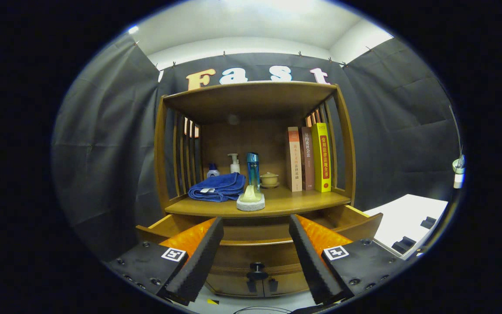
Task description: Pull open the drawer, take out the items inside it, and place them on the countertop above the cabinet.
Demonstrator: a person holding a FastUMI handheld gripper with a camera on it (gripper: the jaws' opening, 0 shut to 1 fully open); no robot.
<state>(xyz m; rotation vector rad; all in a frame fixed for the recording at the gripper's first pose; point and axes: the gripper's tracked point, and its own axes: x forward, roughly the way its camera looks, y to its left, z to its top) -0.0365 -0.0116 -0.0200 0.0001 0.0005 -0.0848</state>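
Although the drawer at lower centre is already pulled out under the countertop, its contents cannot be seen, so weight and grip points cannot be judged. The gripper is held wide apart, empty, before it.

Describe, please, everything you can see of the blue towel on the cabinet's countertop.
The blue towel is soft, plush-looking cloth, loosely folded into a low heap with rounded folds, and a small white tag shows on its front. It lies on the wooden countertop, left of the sponge and tall blue bottle, in front of two small pump bottles. The open claw is well short of it.
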